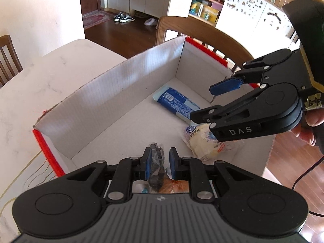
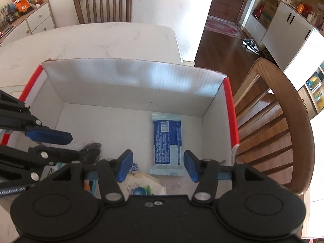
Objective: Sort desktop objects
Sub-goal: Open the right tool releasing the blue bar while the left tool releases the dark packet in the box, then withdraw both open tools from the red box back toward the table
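L gripper (image 1: 158,163) angled down, fingers (image 1: 147,163) clamped on sth dark. R gripper (image 2: 157,167) also angled down, fingers (image 2: 190,166) spread apart, holding nothing.

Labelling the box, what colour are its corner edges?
Red, on a white box; the corner edges show best in the right wrist view.

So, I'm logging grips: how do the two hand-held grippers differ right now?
The left hand-held gripper is shut on a dark wrapped packet; the right hand-held gripper is open and holds nothing. The left is low at the box's near edge; the right hangs above the snacks. Both have blue pads and point down into the box.
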{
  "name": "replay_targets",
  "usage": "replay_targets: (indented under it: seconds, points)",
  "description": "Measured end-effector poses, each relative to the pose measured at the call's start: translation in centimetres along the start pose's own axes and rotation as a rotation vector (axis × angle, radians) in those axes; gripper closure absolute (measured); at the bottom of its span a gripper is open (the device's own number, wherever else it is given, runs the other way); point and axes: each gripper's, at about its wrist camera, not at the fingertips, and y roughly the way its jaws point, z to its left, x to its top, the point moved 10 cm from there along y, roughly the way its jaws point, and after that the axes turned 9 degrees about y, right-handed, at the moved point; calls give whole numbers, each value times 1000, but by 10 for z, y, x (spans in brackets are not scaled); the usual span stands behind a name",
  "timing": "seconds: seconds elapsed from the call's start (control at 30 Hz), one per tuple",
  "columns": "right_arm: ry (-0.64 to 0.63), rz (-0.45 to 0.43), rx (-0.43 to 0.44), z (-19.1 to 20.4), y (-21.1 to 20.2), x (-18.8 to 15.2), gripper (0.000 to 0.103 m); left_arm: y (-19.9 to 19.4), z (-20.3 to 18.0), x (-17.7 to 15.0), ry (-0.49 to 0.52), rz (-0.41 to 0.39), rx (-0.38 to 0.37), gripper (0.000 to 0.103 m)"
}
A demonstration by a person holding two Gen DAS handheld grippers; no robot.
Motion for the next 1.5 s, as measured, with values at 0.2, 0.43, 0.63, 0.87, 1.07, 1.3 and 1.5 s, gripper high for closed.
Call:
replay_targets:
  seconds: [0.2,0.43,0.63,0.87,1.07,1.3,1.5]
  points:
    - [-1,-24,45,6,-20,-6,46,-22,-8,-2,-12,-43,-25,86]
    - [-1,-52,95,18,-42,-19,45,-43,-15,-12,-4,-79,-34,86]
    - [38,-64,133,26,-57,-25,42,-55,-19,-23,12,-102,-36,86]
    - [62,-89,143,28,-70,-33,38,-68,-14,-30,-7,-146,-40,21]
    - [71,-114,148,33,-81,-40,28,-76,-12,-37,-15,-167,-46,20]
    - [82,-173,180,50,-99,-43,14,-89,-7,-48,-22,-176,-37,18]
    - [96,-214,206,71,-114,-48,9,-109,0,-61,-19,-211,-21,17]
